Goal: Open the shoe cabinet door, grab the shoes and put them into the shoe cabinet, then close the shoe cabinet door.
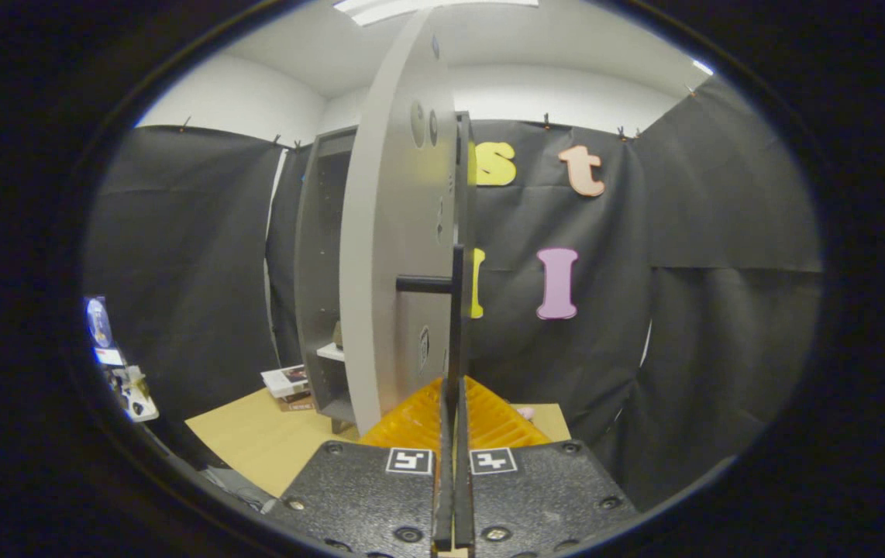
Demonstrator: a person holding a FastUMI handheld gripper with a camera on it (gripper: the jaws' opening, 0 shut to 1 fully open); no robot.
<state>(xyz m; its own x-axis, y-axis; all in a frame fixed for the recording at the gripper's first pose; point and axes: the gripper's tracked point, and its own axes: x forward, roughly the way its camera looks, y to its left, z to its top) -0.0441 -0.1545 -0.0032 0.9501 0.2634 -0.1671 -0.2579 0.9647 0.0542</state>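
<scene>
Books (287, 386) lie on the worktop (256, 438) left of the cabinet (322, 271). Its door (396, 256) stands open, edge-on. The tool (452, 403) has its fingers nearly together, pinched on the door's handle (456, 310).

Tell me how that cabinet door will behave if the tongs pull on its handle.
The door looks like a stiff flat panel, so it should swing, not flex. The thin handle sits between the tongs, which look shut on it; it could slip.

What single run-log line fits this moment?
phase: door handling | claw: closed on door handle | cabinet door: swung open, edge-on | shoe cabinet: interior exposed | table
</scene>
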